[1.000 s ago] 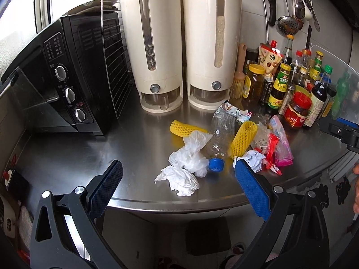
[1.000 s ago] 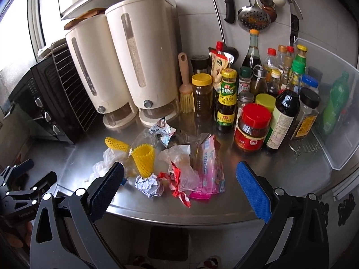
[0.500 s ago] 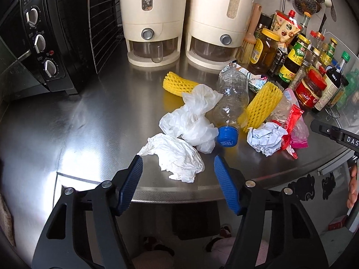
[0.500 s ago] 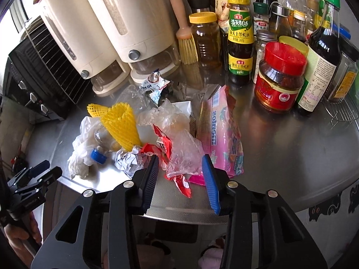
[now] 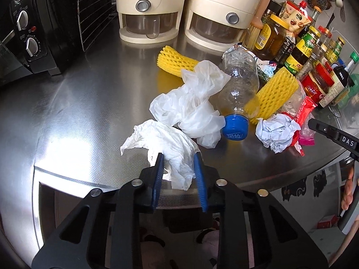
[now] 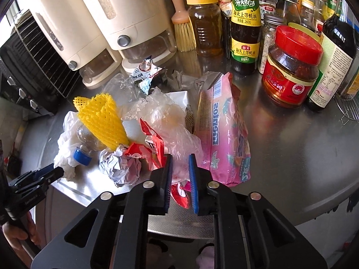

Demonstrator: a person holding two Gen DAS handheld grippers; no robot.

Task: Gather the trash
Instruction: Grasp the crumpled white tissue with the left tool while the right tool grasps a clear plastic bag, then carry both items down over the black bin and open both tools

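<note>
A heap of trash lies on the steel counter. My left gripper is closing its jaws on a crumpled white paper towel at the near edge of the heap, and the blue pads pinch its lower part. Behind it lie a white plastic bag, a clear bottle with a blue cap, two yellow foam nets and a paper ball. My right gripper is closing on a clear plastic bag, with a red wrapper under it. A pink packet lies just to its right.
A black oven stands at the back left, with two cream dispensers beside it. Sauce jars and bottles crowd the back right. The counter's front edge runs right under both grippers. A hand shows at the lower left.
Both grippers came down toward the heap and their jaws went from wide open to nearly together. The left took hold of the paper towel, the right of the clear bag.
</note>
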